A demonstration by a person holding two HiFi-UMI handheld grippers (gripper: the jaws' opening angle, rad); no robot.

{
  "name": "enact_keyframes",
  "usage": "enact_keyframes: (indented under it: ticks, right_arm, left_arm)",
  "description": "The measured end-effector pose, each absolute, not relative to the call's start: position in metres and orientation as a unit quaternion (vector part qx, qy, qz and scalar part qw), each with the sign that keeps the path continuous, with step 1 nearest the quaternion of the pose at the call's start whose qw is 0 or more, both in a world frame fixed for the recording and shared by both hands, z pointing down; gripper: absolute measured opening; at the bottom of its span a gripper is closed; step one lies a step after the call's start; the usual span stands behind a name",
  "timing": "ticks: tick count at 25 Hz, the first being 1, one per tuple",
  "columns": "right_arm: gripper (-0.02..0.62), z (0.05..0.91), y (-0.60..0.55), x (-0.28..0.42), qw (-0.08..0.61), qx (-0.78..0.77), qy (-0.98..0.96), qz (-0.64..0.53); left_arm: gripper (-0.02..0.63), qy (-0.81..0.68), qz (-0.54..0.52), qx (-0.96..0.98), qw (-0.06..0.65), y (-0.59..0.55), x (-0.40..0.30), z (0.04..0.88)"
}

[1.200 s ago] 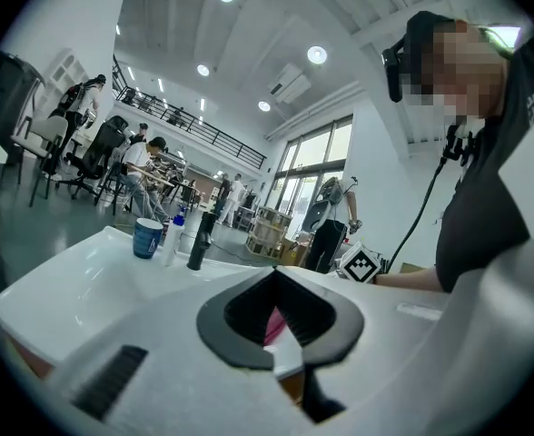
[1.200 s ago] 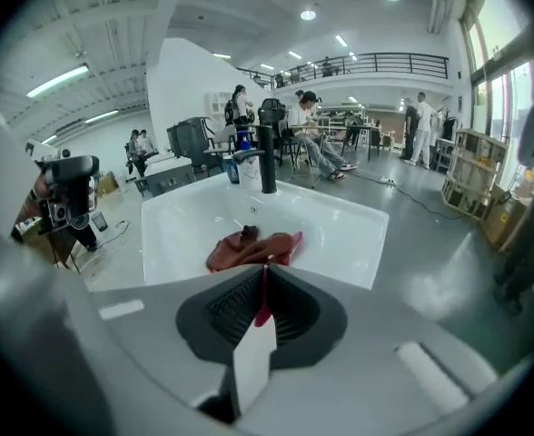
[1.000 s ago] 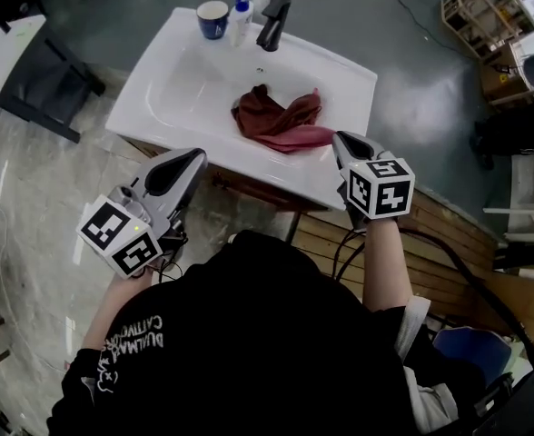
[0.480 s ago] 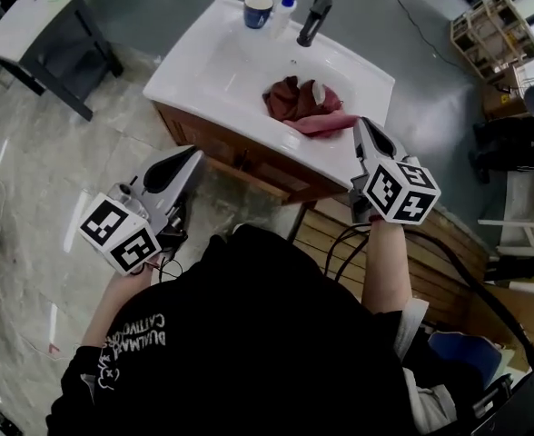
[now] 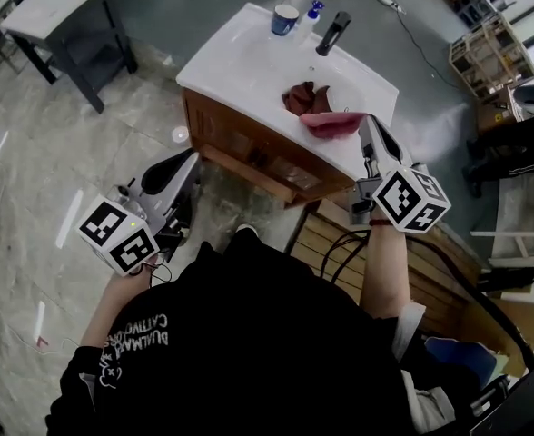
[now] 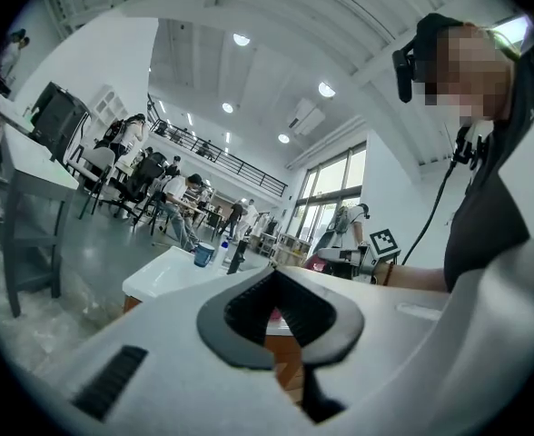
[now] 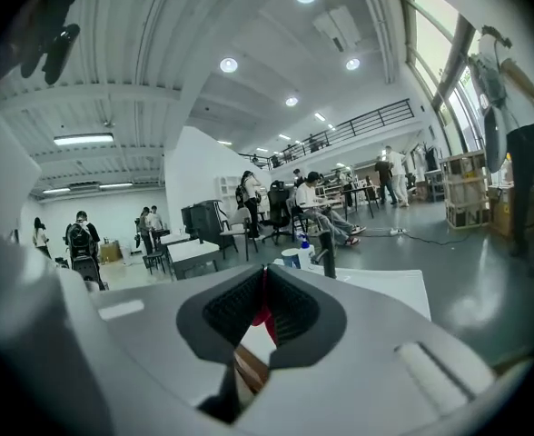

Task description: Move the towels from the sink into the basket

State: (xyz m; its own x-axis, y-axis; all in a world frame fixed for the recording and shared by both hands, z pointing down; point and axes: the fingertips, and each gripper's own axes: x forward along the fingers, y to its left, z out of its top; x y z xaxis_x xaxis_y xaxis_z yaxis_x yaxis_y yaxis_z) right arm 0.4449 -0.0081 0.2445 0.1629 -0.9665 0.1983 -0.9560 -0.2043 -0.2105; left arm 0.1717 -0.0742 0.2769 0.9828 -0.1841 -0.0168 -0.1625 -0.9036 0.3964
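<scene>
- The pink towel point(image 5: 332, 123) is hidden at its 4 o'clock end behind the jaws of the right gripper point(image 5: 367, 127). In the right gripper view only a red sliver shows between the pads.
- The dark red towel point(image 5: 301, 98) in the sink point(image 5: 240, 57) is covered along its 5 o'clock edge by the pink towel.
- The table point(image 5: 54, 3) at 11 o'clock is cut by the top edge.
- Print on the bottle point(image 5: 314, 11) is too small to read.
- The hand on the left gripper point(image 5: 187, 160) is hidden under its marker cube.

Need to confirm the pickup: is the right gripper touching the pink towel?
Touching. The right gripper view shows the right gripper shut, pink towel pinched between its pads.
</scene>
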Motion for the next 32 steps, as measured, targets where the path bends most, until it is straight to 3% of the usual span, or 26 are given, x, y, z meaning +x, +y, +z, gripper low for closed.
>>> enact_keyframes:
  ticks: [15, 32]
  right_arm:
    - [0.018, 0.193, -0.01, 0.294, 0.037, -0.699, 0.71, -0.08]
    - [0.019, 0.229, -0.058, 0.148, -0.013, -0.573, 0.813, -0.107]
  left_arm:
    - [0.0, -0.115, -0.023, 0.979, 0.166, -0.053, 0.072, 0.274]
    - [0.0, -0.206, -0.04, 0.959, 0.189, -0.058, -0.027, 0.298]
